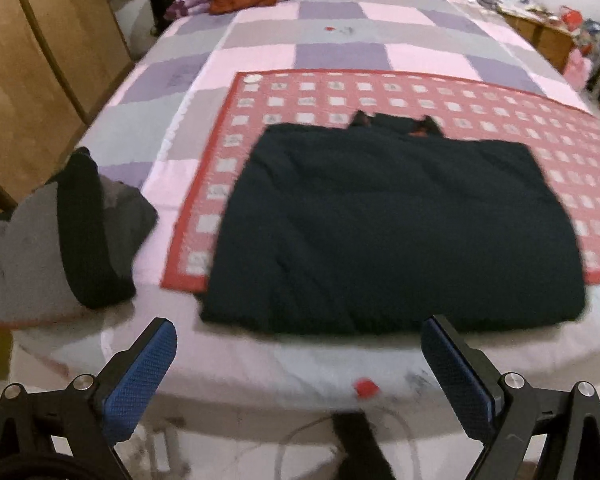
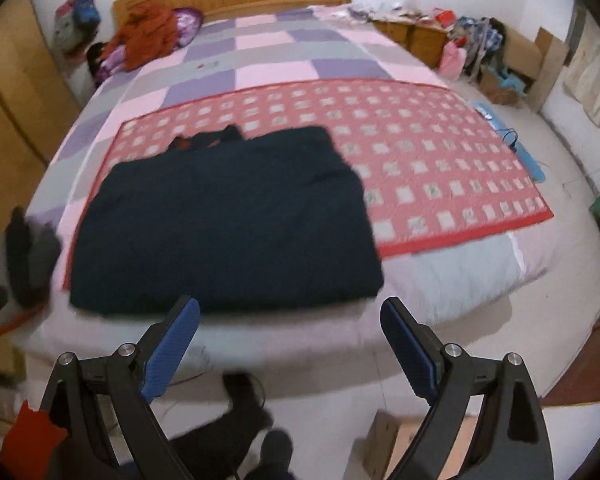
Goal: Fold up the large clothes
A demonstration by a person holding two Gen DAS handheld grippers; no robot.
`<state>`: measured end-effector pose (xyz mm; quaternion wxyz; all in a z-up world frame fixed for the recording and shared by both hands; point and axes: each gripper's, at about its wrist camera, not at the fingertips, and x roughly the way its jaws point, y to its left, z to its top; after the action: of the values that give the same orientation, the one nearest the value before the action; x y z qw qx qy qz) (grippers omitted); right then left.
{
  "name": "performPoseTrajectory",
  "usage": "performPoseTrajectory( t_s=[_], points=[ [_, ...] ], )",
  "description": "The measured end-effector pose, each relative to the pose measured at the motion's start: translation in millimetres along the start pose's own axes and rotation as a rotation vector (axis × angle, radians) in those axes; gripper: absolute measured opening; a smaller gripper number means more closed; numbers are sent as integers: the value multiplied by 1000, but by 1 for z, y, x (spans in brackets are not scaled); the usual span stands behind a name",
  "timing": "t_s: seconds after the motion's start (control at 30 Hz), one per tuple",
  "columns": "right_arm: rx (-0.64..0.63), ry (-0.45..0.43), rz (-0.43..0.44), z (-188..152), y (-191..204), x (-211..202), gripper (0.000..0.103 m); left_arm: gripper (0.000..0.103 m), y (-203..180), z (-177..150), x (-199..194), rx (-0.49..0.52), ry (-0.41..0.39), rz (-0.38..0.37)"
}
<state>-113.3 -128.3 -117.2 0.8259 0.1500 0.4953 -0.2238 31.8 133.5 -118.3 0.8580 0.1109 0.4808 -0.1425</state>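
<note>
Both tongs, our left tongs (image 1: 298, 354) and right tongs (image 2: 290, 330), gape wide and empty at the frames' lower edge, short of the bed (image 1: 260, 356). Left lies a grey-and-black garment (image 1: 60, 236); centre, the dark folded coat (image 1: 396, 228) rests on the red checked mat (image 1: 420, 96), likely for a flat folding surface.

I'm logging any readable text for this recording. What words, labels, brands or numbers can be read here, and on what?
None can be read.
The red patterned mat has small marks in its white squares: too blurred to read.
The checked bedsheet has faint dark marks: illegible.
The dark folded garment shows no label.
</note>
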Motion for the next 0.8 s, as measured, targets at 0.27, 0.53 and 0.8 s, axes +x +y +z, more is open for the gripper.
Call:
performPoseTrajectory(
  t_s=[0.27, 0.53, 0.8],
  points=[
    [-12, 67, 50, -34, 38, -68, 94, 101, -13, -19, -54, -44, 88, -2],
    [-44, 38, 77, -22, 74, -107, 94, 101, -24, -14, -85, 22, 89, -49],
    [-40, 29, 70, -14, 85, -118, 94, 101, -19, 1, -90, 45, 90, -59]
  ],
)
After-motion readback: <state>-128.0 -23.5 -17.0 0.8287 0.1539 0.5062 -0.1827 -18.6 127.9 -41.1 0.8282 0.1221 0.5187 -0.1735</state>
